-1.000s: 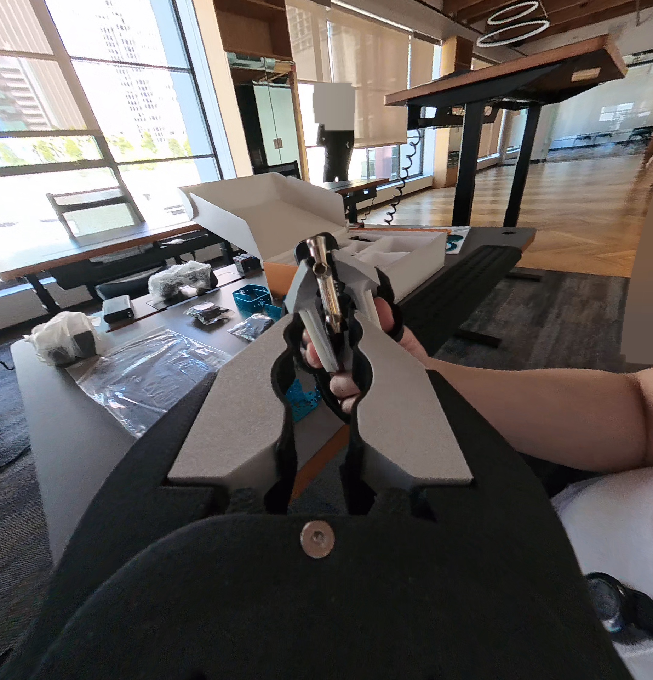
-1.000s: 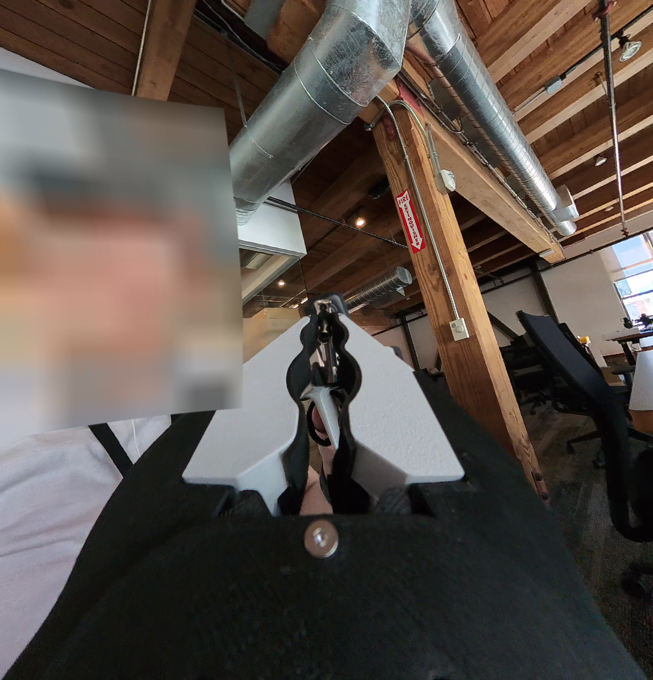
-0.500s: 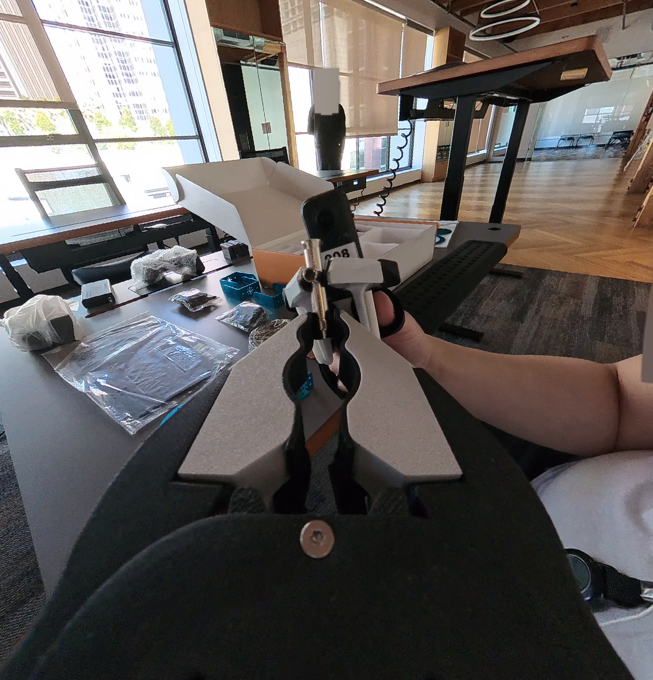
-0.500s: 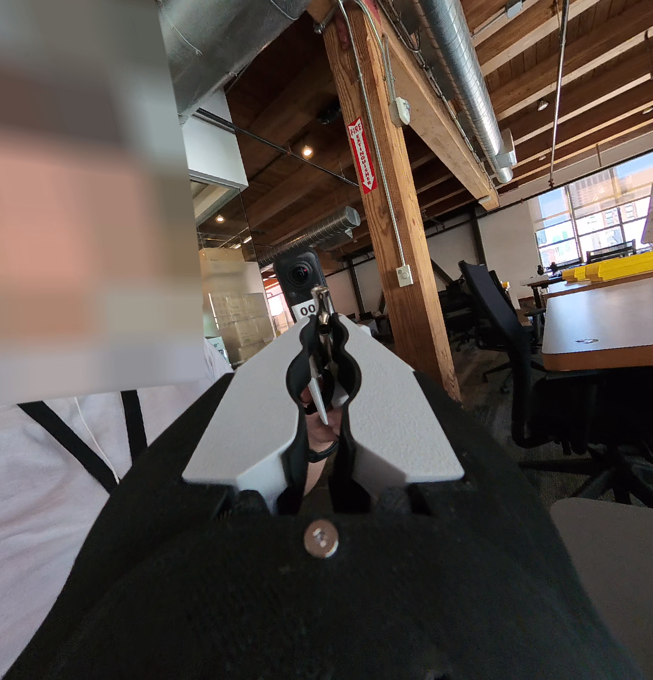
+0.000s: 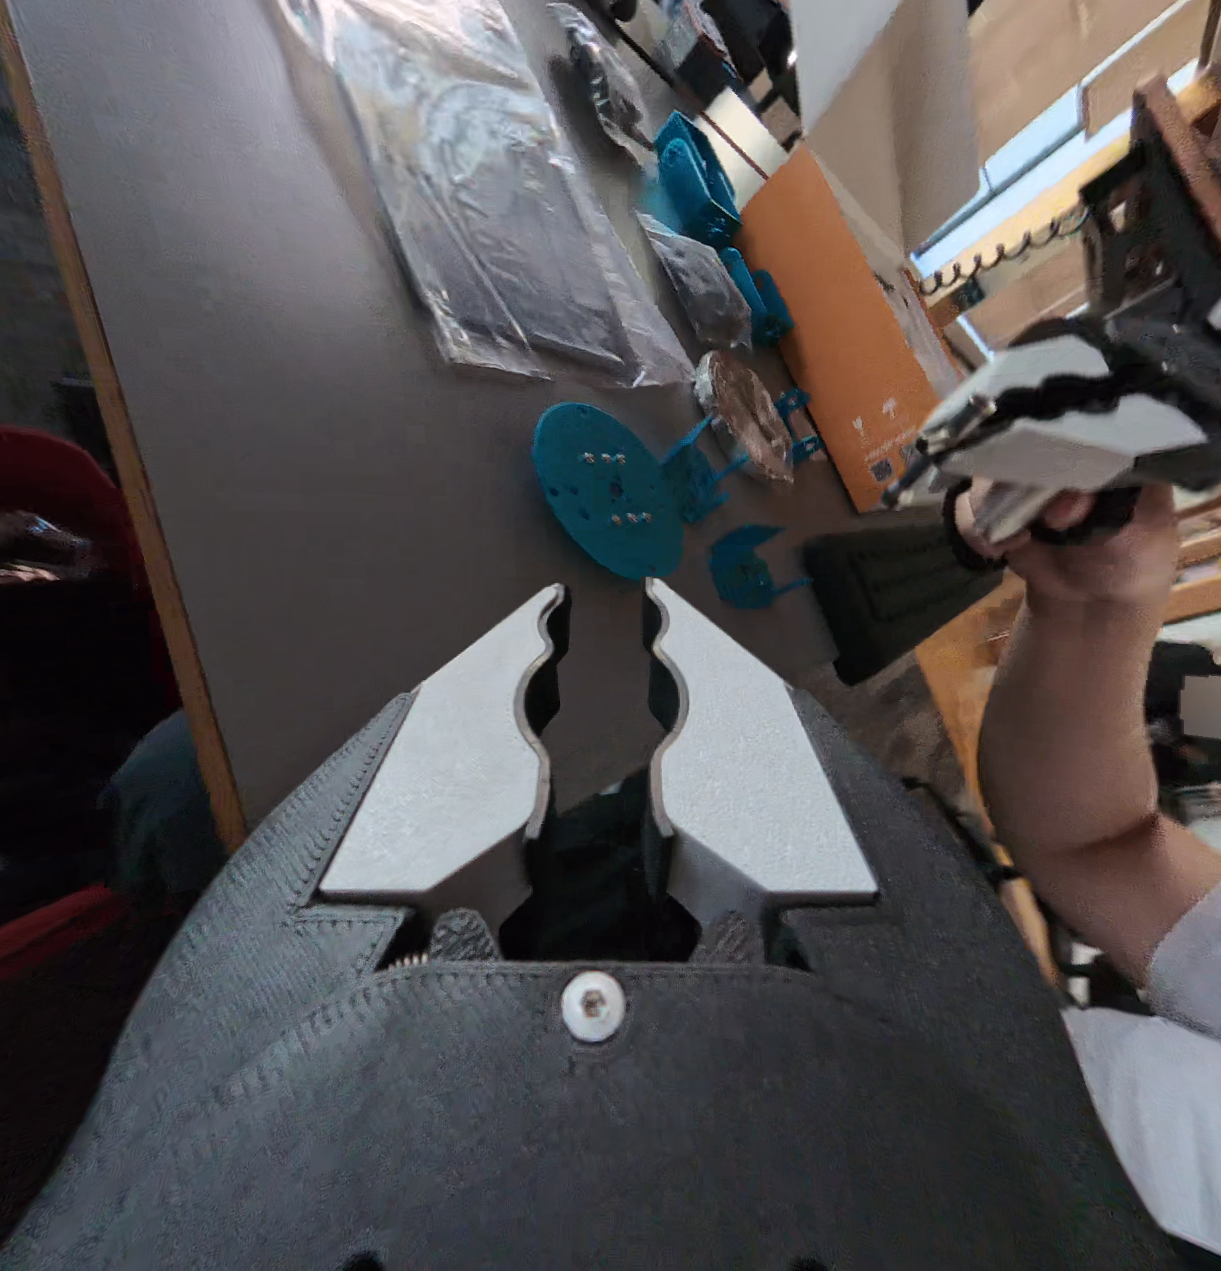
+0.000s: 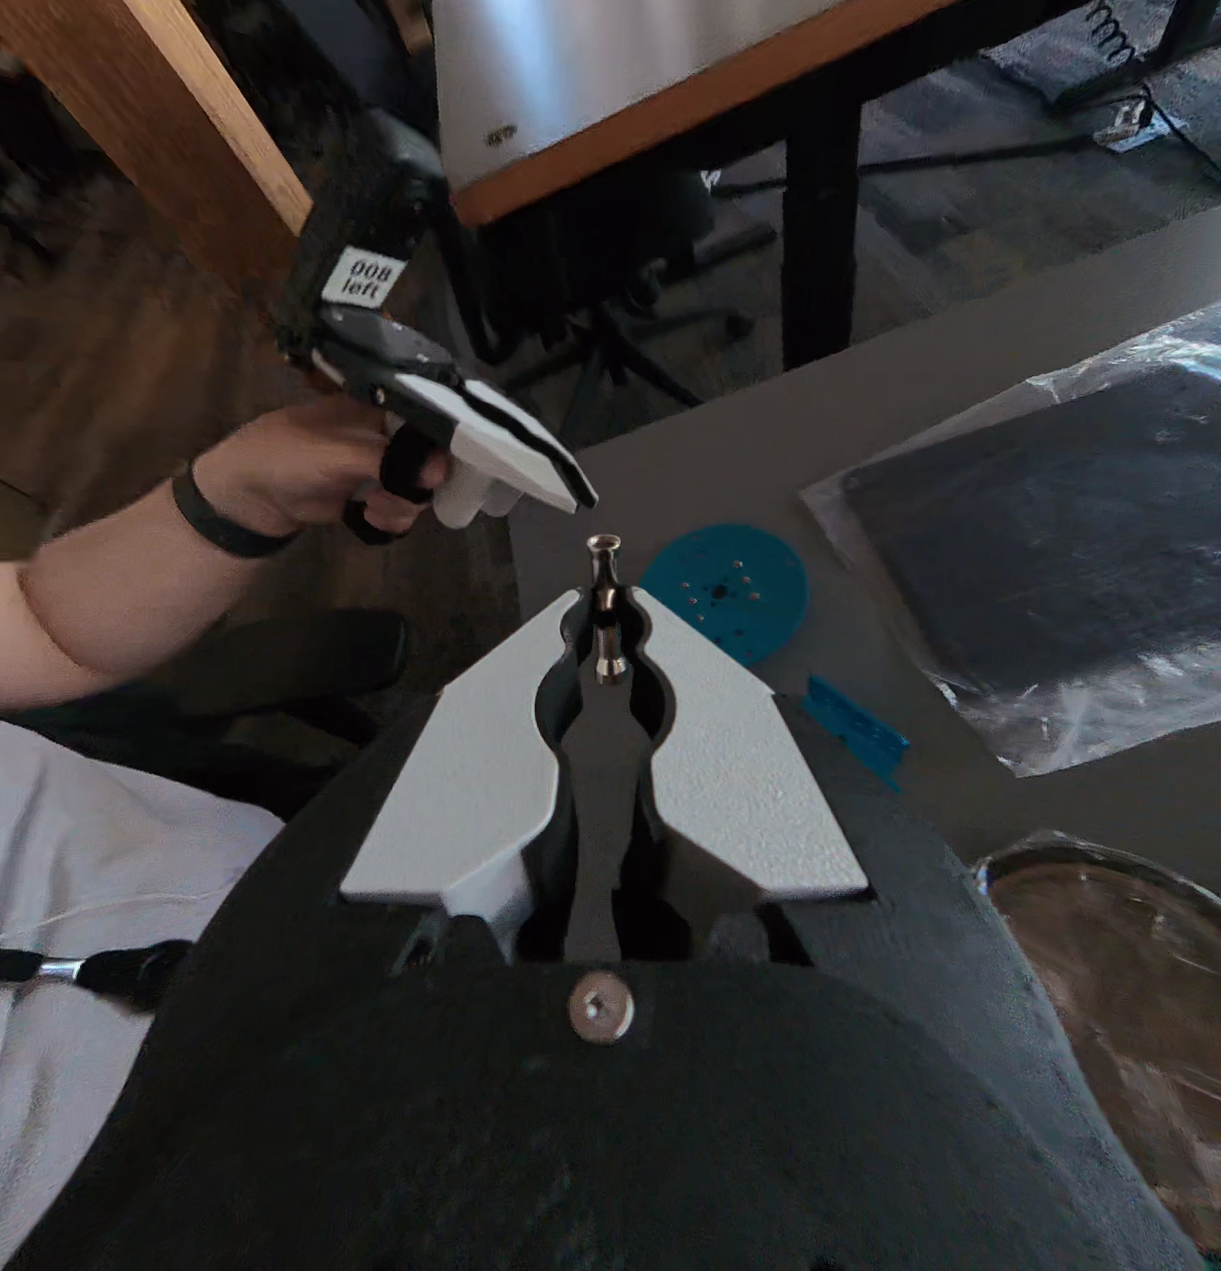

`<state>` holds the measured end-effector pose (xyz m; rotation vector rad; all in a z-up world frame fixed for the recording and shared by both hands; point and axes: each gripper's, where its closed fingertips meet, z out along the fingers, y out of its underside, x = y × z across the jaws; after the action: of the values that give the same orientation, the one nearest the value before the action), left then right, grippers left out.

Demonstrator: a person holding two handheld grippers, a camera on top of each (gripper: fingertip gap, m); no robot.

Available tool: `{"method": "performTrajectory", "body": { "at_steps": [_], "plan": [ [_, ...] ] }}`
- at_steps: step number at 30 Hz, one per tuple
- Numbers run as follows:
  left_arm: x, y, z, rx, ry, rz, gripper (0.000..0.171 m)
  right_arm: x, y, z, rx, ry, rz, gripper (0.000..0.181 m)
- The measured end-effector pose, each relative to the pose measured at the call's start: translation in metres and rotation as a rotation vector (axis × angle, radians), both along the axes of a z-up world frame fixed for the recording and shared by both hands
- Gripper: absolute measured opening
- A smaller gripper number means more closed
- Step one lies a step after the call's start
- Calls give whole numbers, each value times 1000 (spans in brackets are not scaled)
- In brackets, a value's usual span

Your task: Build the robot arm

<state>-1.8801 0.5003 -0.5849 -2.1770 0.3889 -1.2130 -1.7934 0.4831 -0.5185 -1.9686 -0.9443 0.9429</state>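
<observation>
over the grey bench [image 5: 263, 385], left gripper [image 5: 604, 598] hangs released, jaws apart, nothing between them, just short of the blue perforated disc [image 5: 604, 488] lying flat. right gripper [image 6: 606, 593] is clenched on a small metal pin tool [image 6: 605, 605], whose tip pokes past the fingertips, above the bench edge beside the disc [image 6: 728, 591]. near it: blue brackets [image 5: 745, 564], clear plastic bags [image 5: 497, 192], orange box [image 5: 834, 302].

Round perforated plate [image 5: 606, 496] on desk [image 5: 263, 385], just ahead of left gripper [image 5: 604, 597]. Small brackets [image 5: 748, 565] right of it, bagged sheets [image 5: 504, 227] behind, cardboard box [image 5: 841, 344] farther right.
</observation>
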Motion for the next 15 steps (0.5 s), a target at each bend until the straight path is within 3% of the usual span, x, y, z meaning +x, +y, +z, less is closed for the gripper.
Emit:
{"method": "performTrajectory", "body": {
  "at_steps": [6,15],
  "plan": [
    [21,20,-21,-217,-44,-5,24,0,25,-29,26,-200,26,6],
    [38,29,-24,-298,-92,-40,22,3,27,-38,0,-120,73,6]
  ]
}}
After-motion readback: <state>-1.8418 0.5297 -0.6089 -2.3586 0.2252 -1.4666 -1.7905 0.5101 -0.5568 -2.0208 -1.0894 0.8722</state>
